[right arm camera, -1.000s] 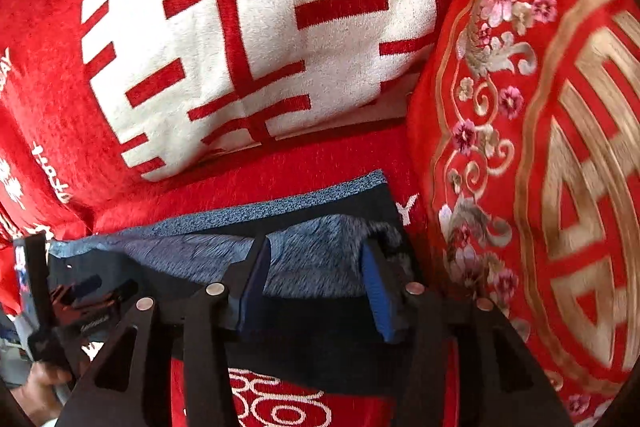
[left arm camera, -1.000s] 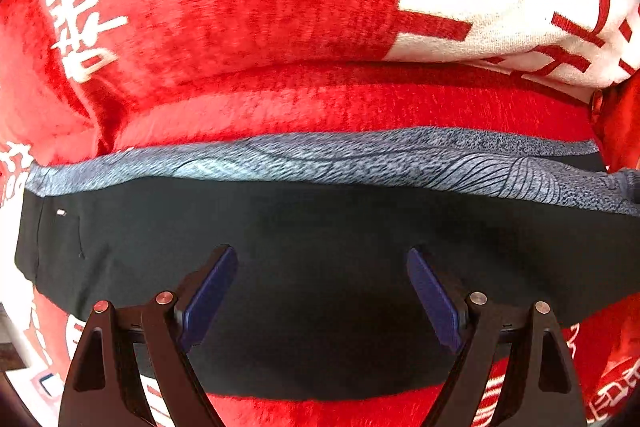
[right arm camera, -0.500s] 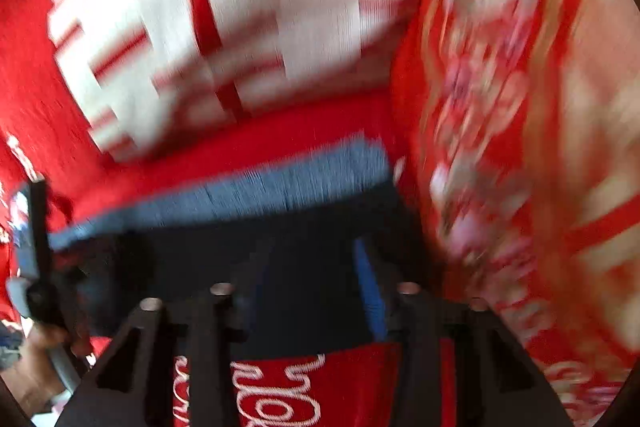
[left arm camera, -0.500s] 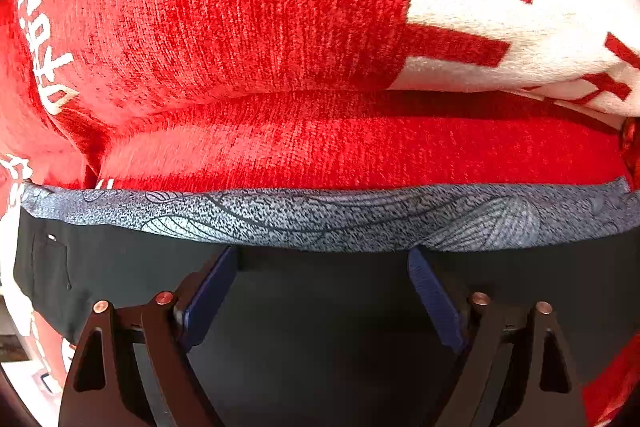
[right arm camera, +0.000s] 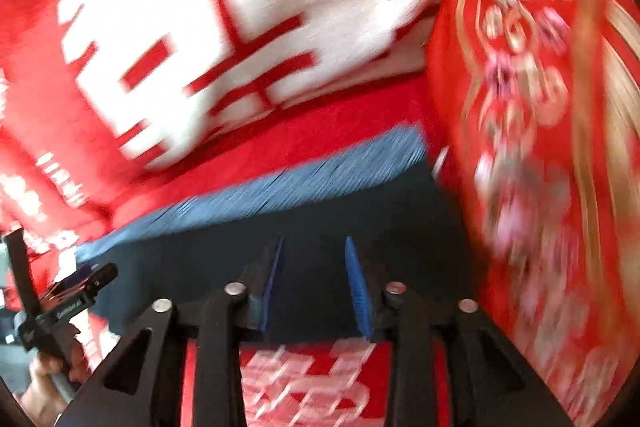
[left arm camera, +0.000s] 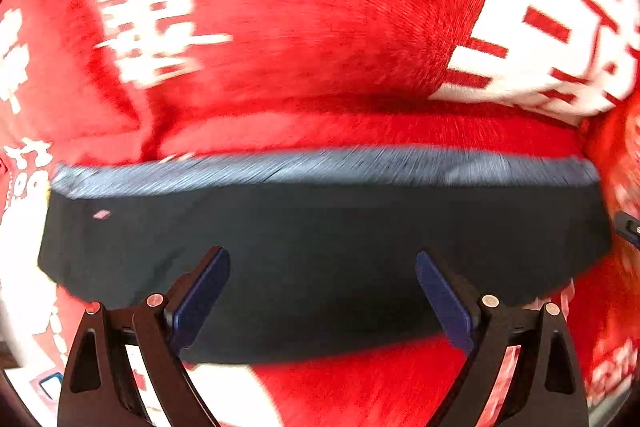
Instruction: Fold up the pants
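Note:
Black pants (left arm camera: 320,247) with a blue-grey patterned band along the far edge lie folded in a flat wide strip on a red blanket. They also show in the right wrist view (right arm camera: 320,219). My left gripper (left arm camera: 322,267) is open, its blue pads wide apart above the near part of the pants, holding nothing. My right gripper (right arm camera: 314,255) is open with a narrower gap, over the right end of the pants, empty. The left gripper (right arm camera: 68,299) and the hand holding it show at the right wrist view's lower left. Both views are motion-blurred.
A red cushion with white characters (right arm camera: 240,19) stands behind the pants. A red pillow with gold and pink embroidery (right arm camera: 540,107) stands close on the right. The red blanket (left arm camera: 360,387) with white print covers the surface in front.
The right gripper let go of the blue-grey fabric it was shut on, and the pants now lie flat. Both grippers have drawn back toward me; the left stays open.

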Available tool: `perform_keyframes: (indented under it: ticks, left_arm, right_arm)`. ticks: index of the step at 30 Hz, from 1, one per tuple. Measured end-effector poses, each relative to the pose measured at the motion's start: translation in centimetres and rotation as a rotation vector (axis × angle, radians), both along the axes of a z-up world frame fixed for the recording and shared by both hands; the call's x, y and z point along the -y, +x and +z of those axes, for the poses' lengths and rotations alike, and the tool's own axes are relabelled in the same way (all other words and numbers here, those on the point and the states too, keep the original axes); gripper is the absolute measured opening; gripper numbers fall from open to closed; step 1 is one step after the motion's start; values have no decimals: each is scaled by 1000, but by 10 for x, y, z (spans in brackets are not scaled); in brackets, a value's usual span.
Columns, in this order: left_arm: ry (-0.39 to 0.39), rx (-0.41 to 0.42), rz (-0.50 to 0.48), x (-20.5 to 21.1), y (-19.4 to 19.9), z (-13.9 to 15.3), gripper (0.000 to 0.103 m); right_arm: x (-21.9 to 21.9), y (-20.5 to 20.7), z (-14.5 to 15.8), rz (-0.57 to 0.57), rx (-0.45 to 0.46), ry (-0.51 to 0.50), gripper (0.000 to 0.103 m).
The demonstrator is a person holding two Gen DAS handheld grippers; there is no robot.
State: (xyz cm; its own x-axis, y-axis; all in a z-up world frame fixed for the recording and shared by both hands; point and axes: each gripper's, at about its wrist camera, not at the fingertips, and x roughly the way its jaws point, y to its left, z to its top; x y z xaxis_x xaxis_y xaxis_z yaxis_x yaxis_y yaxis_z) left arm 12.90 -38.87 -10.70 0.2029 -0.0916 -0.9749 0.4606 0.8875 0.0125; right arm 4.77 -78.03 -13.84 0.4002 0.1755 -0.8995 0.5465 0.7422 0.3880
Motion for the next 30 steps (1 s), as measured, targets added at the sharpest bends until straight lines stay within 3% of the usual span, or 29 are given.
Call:
perform_keyframes:
  ticks: [5,10,15,21,26,30]
  left_arm:
    - [76,-40,-75,-107,-45,45,95]
    - [175,-151,-49,-215,-86,70,95]
    - [106,-102,3,-274,-79,98,95]
    - [66,-17,25,-270,-32,64,95]
    - [47,-6,103,-241,13,1,95]
    - [31,23,157,-217,42,-31,95]
  right_arm:
    - [-57,-48,28,35,-10,90,46]
    - [-121,-90,36,38,-59,110,47]
    - [-169,-87,42,31,-63,117,47]
    - [-213,-48,32,51,-18,188,47]
    - [-242,-6,-11,46,13,308,47]
    - [-255,25,-59,17,36,425,47]
